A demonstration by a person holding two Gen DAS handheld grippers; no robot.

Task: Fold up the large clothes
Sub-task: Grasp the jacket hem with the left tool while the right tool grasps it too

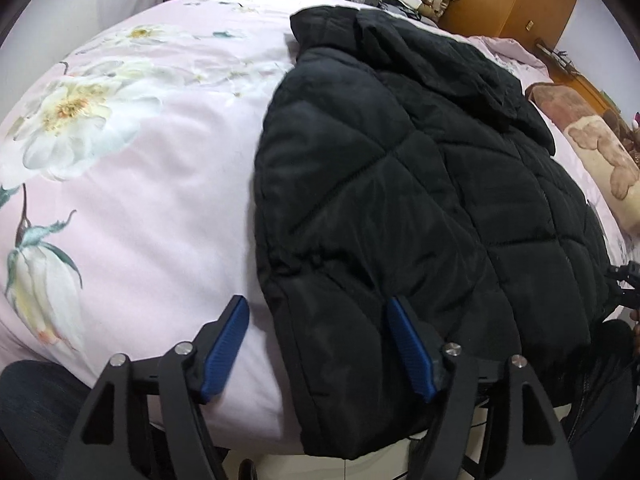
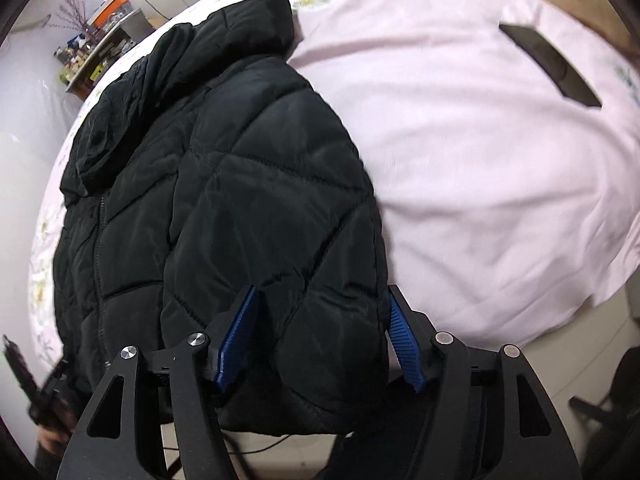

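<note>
Lying on the bed (image 1: 140, 200) ahead of both grippers, the black quilted jacket (image 1: 400, 200) looks folded inward at the sides, with the lengthwise fold seemingly left. The left gripper (image 1: 318, 348) and right gripper (image 2: 320, 336) gape wide over its hem, holding nothing. No containers show.

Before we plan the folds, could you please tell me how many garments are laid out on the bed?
1: a black quilted hooded jacket lies on the pink floral bedspread, its hem overhanging the near edge. Others may be out of view.
</note>
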